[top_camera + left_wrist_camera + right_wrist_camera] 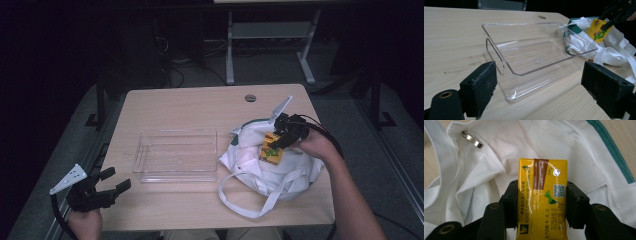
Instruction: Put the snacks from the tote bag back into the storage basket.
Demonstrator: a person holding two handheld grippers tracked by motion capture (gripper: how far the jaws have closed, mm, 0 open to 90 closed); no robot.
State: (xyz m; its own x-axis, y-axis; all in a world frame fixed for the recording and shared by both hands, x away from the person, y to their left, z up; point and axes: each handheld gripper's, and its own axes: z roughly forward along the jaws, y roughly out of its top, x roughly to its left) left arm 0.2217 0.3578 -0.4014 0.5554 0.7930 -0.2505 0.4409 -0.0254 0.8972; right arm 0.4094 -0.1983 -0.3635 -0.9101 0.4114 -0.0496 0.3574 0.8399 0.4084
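A yellow drink carton point(272, 148) hangs just above a crumpled white cloth bag point(250, 160) at the table's right side. My right gripper point(280, 141) is shut on the carton; in the right gripper view the carton point(541, 197) sits squeezed between the two black jaws, over the white bag point(486, 157). The left gripper view also catches the carton point(599, 31) and the bag point(619, 50) at its far right. My left gripper point(117, 181) rests open near the table's front left corner, nothing between its pads point(480, 87).
A clear plastic tray point(176, 156) stands empty in the middle of the wooden table point(175, 107), and the tray point(534, 60) lies right before the left jaws. A cable grommet point(250, 97) sits at the far edge. Bag straps point(240, 202) loop toward the front.
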